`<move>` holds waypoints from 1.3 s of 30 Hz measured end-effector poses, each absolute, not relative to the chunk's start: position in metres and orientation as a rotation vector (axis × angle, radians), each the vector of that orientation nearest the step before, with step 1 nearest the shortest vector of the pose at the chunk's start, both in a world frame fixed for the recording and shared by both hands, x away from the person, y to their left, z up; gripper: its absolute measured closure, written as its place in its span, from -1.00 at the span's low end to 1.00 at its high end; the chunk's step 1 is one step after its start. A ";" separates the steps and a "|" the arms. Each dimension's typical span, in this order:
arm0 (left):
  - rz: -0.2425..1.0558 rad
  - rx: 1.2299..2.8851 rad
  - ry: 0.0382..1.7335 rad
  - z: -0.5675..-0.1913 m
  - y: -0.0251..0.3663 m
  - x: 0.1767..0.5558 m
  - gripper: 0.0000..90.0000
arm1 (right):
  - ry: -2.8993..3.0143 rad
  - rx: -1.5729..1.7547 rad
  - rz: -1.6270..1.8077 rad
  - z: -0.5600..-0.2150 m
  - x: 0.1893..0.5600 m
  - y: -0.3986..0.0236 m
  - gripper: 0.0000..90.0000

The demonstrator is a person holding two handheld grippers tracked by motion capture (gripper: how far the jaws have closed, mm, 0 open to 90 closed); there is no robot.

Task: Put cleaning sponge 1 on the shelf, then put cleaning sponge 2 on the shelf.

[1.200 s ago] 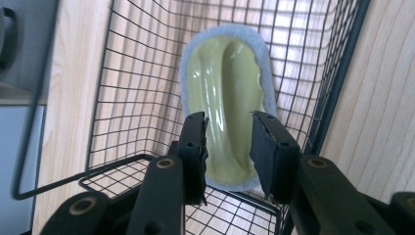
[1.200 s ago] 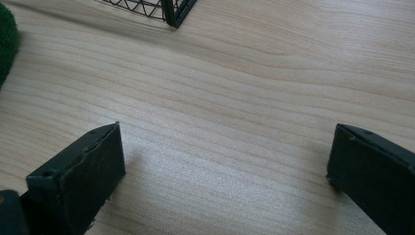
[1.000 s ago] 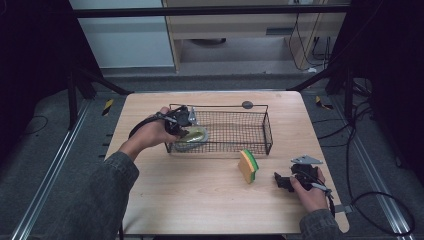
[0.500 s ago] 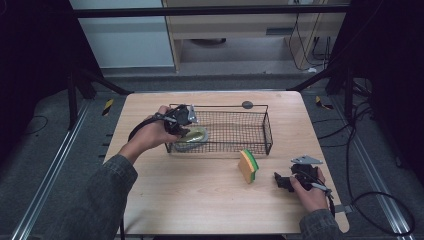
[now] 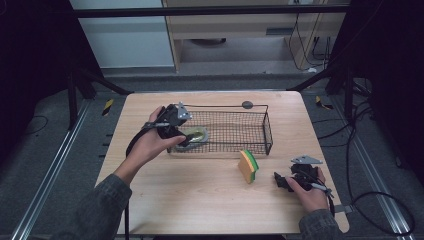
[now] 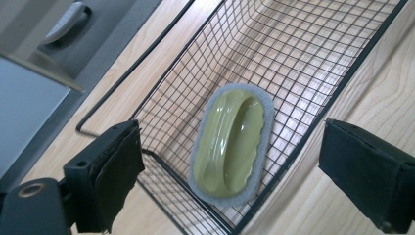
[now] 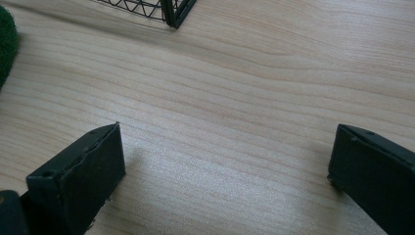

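Note:
A green oval scrubber with a grey pad rim [image 6: 230,142] lies flat in the left end of the black wire basket [image 6: 303,63]. My left gripper [image 6: 230,164] hovers just above it; its jaws have just been opening and now stand wide apart, with no pad touching the scrubber. From above, the left gripper [image 5: 181,136] sits at the basket's [image 5: 250,127] left end, over the scrubber [image 5: 196,135]. My right gripper [image 5: 281,181] rests low at the table's right front, open over bare wood [image 7: 225,156], with nothing between its jaws.
A yellow, orange and green sponge [image 5: 247,165] stands on edge in front of the basket, left of the right gripper; its green edge [image 7: 5,44] is at the far left of the right gripper view. A small dark disc [image 5: 247,104] lies behind the basket.
My left gripper has let go of the scrubber, opened wide and drawn back a little to the left and up. The scrubber stays in the basket. The right hand has not moved.

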State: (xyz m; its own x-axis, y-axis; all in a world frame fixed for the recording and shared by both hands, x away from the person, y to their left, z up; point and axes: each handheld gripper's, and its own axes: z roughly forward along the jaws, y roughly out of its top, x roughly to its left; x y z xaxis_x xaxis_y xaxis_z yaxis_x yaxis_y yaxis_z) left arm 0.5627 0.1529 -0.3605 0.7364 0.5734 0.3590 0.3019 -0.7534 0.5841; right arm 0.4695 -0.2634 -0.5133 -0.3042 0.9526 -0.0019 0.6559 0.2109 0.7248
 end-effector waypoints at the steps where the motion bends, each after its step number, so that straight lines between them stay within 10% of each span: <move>1: 0.733 2.418 0.682 -0.361 0.157 0.558 -0.83 | 2.038 1.490 0.873 -0.513 0.469 -0.263 -0.99; 17: 0.613 2.303 0.986 -0.459 0.224 0.492 -0.88 | 2.078 1.526 0.810 -0.497 0.466 -0.258 -0.66; 39: 0.440 2.221 1.152 -0.501 0.255 0.498 -1.00 | 2.365 1.417 0.647 -0.356 0.459 -0.190 -0.51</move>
